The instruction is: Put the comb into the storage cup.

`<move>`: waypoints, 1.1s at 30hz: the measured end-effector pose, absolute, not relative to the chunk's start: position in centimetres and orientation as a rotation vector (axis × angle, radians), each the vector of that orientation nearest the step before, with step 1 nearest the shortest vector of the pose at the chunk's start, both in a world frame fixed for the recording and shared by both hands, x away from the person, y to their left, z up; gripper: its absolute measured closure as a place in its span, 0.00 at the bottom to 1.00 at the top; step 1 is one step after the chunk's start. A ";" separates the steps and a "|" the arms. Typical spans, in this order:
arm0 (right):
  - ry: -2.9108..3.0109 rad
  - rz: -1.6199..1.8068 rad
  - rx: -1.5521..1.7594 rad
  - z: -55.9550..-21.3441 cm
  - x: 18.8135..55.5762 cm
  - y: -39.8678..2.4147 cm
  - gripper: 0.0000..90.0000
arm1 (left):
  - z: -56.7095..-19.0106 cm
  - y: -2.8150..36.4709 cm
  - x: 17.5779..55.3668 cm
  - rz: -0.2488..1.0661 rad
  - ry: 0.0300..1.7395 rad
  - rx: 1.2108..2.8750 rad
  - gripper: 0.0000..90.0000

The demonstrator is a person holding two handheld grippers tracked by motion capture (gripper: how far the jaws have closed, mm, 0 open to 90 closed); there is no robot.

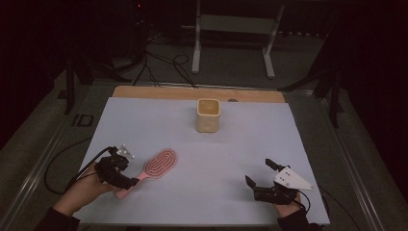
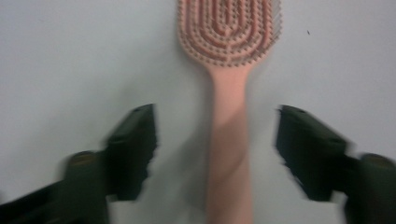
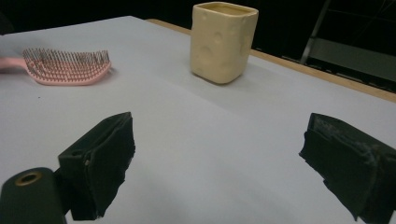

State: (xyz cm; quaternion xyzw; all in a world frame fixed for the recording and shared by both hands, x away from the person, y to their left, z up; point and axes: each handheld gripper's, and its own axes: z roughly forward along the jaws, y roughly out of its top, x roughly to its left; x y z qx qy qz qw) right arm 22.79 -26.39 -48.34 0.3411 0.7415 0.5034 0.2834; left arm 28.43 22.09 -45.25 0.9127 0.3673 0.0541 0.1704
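A pink hairbrush (image 1: pixel 156 166) lies bristles-up on the white table sheet (image 1: pixel 202 192), at the front left. In the left gripper view the hairbrush (image 2: pixel 227 116) runs straight up between the two black jaws, handle nearest. My left gripper (image 2: pixel 215 140) is open over the handle; its pads stand clear on both sides. In the high view the left gripper (image 1: pixel 126 180) sits at the handle's end. My right gripper (image 1: pixel 260 174) rests open at the front right with nothing between its jaws. A cream square cup (image 1: pixel 208 115) stands upright at the back middle.
From the right gripper view (image 3: pixel 217 158) the cup (image 3: pixel 222 41) is ahead and the hairbrush (image 3: pixel 67 66) far left. A wooden board edge (image 1: pixel 192 93) borders the sheet at the back. Cables trail off the table's left and right sides.
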 end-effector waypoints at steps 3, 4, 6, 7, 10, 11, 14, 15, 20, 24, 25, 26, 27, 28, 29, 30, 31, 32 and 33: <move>1.986 1.345 0.908 -48.3 22.8 -26.3 0.10 | -45.4 21.5 28.5 0.116 1.038 2.632 0.13; 1.984 1.347 0.911 -48.3 22.8 -26.4 0.10 | -45.5 21.2 28.5 0.102 1.034 2.638 0.07; 1.988 1.346 0.913 -48.3 22.7 -26.3 0.10 | -45.8 20.9 28.6 0.036 1.005 2.655 0.01; 1.988 1.343 0.908 -48.4 22.7 -26.3 0.10 | -45.9 20.6 28.6 0.035 1.003 2.660 0.01; 1.986 1.346 0.912 -48.3 22.8 -26.4 0.10 | -46.1 20.3 29.0 0.023 1.001 2.673 0.01; 1.988 1.346 0.910 -48.4 22.8 -26.3 0.10 | -46.1 20.3 29.2 0.020 1.001 2.674 0.01; 1.988 1.342 0.906 -48.3 22.8 -26.3 0.10 | -46.1 20.1 29.8 0.000 1.013 2.677 0.04; 1.987 1.345 0.910 -48.3 22.8 -26.4 0.10 | -46.2 20.0 29.9 -0.007 1.015 2.682 0.05; 1.987 1.345 0.904 -48.3 22.7 -26.4 0.10 | -46.4 19.7 30.9 -0.004 1.038 2.706 0.05; 1.990 1.342 0.903 -48.3 22.7 -26.4 0.10 | -46.8 19.4 31.4 -0.034 1.030 2.735 0.08; 1.989 1.343 0.903 -48.3 22.7 -26.4 0.10 | -46.9 19.3 31.4 -0.041 1.030 2.738 0.10; 1.988 1.345 0.903 -48.3 22.7 -26.4 0.10 | -47.0 19.3 31.6 -0.042 1.031 2.741 0.11; 1.989 1.346 0.905 -48.3 22.8 -26.4 0.10 | -47.0 19.2 31.7 -0.053 1.026 2.748 0.13; 1.992 1.342 0.905 -48.4 22.7 -26.4 0.10 | -47.1 19.2 31.8 -0.056 1.030 2.748 0.15; 1.992 1.341 0.903 -48.4 22.7 -26.4 0.10 | -47.2 19.2 31.9 -0.059 1.023 2.758 0.16; 1.992 1.340 0.902 -48.3 22.7 -26.4 0.10 | -47.2 19.2 32.0 -0.068 1.020 2.766 0.17; 1.990 1.345 0.904 -48.3 22.7 -26.4 0.10 | -47.3 19.1 32.1 -0.066 1.019 2.768 0.18; 1.990 1.347 0.904 -48.3 22.7 -26.4 0.10 | -47.4 19.1 32.2 -0.070 1.019 2.774 0.20; 1.992 1.344 0.905 -48.4 22.7 -26.4 0.10 | -47.4 19.0 32.2 -0.070 1.019 2.778 0.22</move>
